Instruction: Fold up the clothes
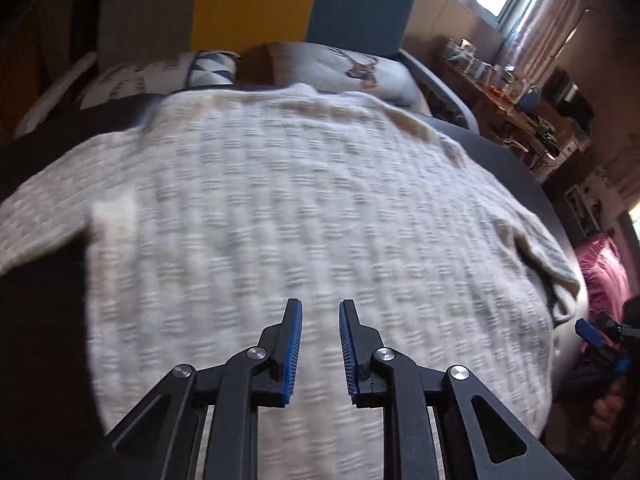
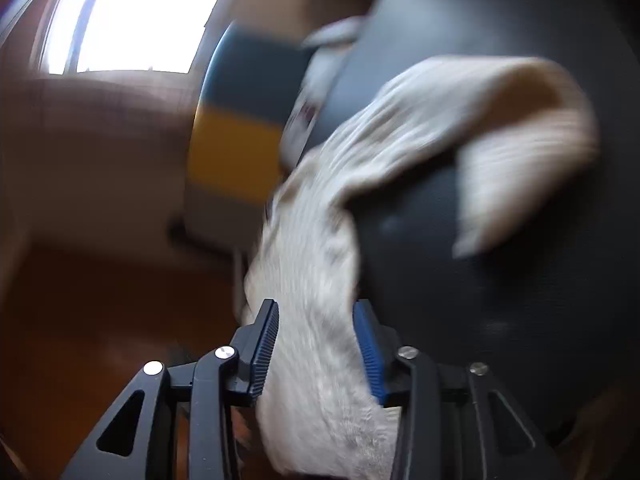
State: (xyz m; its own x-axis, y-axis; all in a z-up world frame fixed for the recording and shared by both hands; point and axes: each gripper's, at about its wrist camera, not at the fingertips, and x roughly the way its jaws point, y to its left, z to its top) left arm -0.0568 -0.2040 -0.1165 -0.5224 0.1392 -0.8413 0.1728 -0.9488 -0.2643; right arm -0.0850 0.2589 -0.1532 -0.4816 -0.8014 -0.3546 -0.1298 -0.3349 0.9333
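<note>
The cream knit sweater (image 1: 304, 200) lies spread flat on a dark bed (image 1: 44, 320), filling most of the left wrist view. The left gripper (image 1: 320, 344) hangs over the sweater's near part, pointing steeply down at it. Its blue pads (image 1: 294, 356) stand a narrow gap apart, with nothing between them; only the knit below shows through the gap. So it is open and empty.

Ahead of the left gripper, past the sweater's far edge, are patterned pillows (image 1: 352, 68) and a headboard (image 1: 256, 4) in grey, yellow and teal panels. To its right, one sleeve (image 1: 548, 256) droops over the bed's edge. Beyond that sleeve, at the far right edge of the view, the right gripper (image 1: 592, 332) shows small, with a hand (image 1: 608, 404) below it.

The right wrist view is heavily blurred. A thick band of the sweater (image 2: 316, 320) runs between the right gripper's (image 2: 316, 348) pads and on ahead of it, up over the dark bed (image 2: 520, 280). The cloth fills the gap between the blue pads (image 2: 264, 348) and seems to touch both, but with the blur I cannot tell whether they press on it or merely flank it. Ahead and to the right of this gripper, a loose cream flap (image 2: 520, 152) hangs curled in the air, smeared. To the left lie the headboard (image 2: 240, 128), a bright window (image 2: 132, 12) and a brown floor (image 2: 100, 300).
</note>
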